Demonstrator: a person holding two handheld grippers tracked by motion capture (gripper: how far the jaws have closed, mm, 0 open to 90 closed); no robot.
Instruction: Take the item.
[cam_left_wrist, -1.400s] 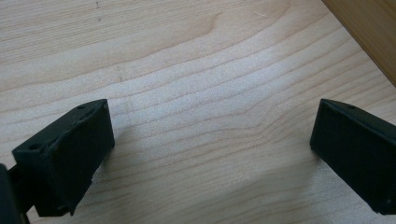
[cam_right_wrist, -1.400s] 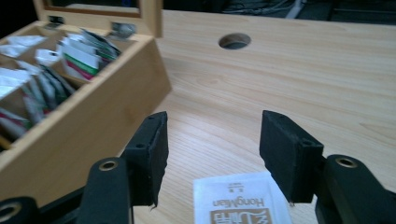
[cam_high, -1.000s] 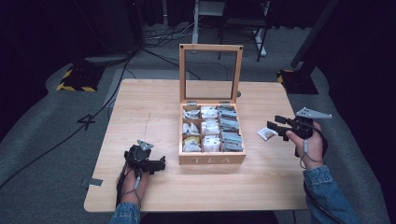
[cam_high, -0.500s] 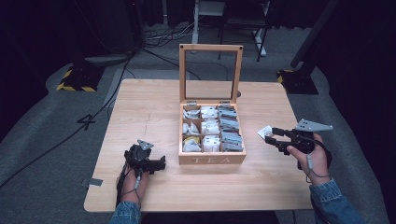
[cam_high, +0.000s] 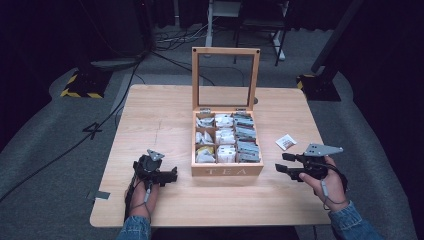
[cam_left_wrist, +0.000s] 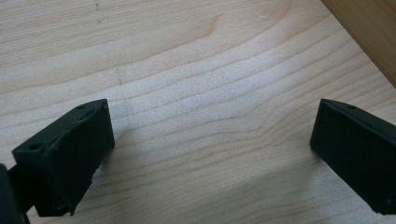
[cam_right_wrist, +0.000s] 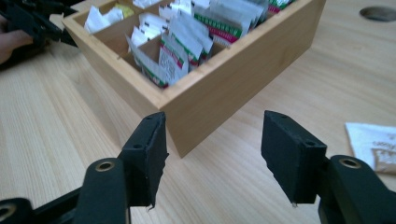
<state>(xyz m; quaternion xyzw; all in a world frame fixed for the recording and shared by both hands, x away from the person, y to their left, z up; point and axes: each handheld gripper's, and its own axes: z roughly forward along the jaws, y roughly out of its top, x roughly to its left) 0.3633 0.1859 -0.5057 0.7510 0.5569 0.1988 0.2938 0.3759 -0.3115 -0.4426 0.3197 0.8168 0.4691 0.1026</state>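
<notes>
A wooden tea box (cam_high: 227, 170) with its glass lid (cam_high: 225, 77) standing open sits mid-table, its compartments full of tea bags (cam_high: 248, 147). One loose tea bag (cam_high: 286, 142) lies on the table right of the box, also seen as a white packet (cam_right_wrist: 376, 143) at the right edge of the right gripper view. My right gripper (cam_high: 282, 164) is open and empty, low over the table near the box's front right corner (cam_right_wrist: 180, 126). My left gripper (cam_high: 174, 175) rests open on the bare wood left of the box, nothing between its fingers (cam_left_wrist: 70, 154).
The wooden table (cam_high: 165, 115) stands on grey carpet. A round cable hole (cam_right_wrist: 379, 12) is in the tabletop behind the box. Dark stands and cables lie on the floor beyond the table's far edge.
The right gripper let go of the tea bag, which now lies on the table, and has drawn back toward the front edge, lower and open. The left gripper has not moved.
</notes>
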